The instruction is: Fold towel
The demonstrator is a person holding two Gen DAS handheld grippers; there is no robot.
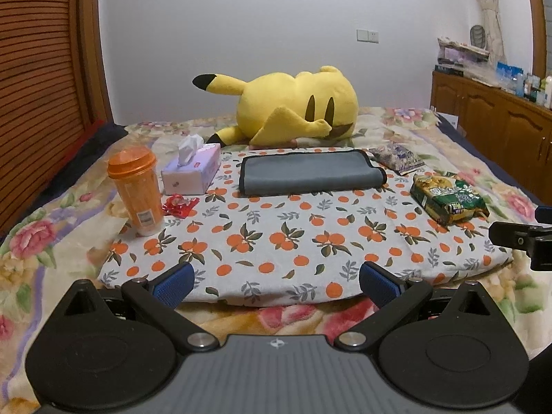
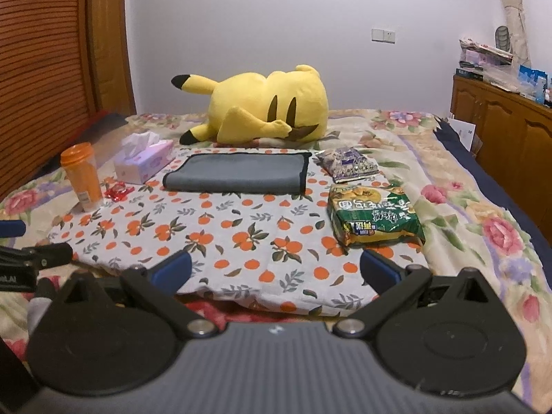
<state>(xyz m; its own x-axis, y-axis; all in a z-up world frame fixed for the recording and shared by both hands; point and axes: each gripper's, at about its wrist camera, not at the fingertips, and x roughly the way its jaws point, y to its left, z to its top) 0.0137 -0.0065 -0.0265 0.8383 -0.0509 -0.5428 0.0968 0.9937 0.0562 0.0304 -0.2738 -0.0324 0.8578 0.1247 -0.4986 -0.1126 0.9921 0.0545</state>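
Both the left gripper [image 1: 274, 281] and right gripper [image 2: 274, 270] are hanging wide and empty over the near edge of the orange-print cloth [image 1: 276, 241]. Well beyond them, the grey towel [image 1: 310, 172] is lying already doubled before the yellow plush [image 1: 296, 107]. It is looking soft, light and limp, so pinching its two black-bound end corners seems best.

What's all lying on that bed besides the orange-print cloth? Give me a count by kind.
Towels: 1, the grey towel, folded
Plush toys: 1, the yellow plush
Tissue boxes: 1, the tissue box
Cups: 1, the orange cup
Snack packets: 2, the green packet and the purple packet
Red wrappers: 1, the red wrapper
Total: 7
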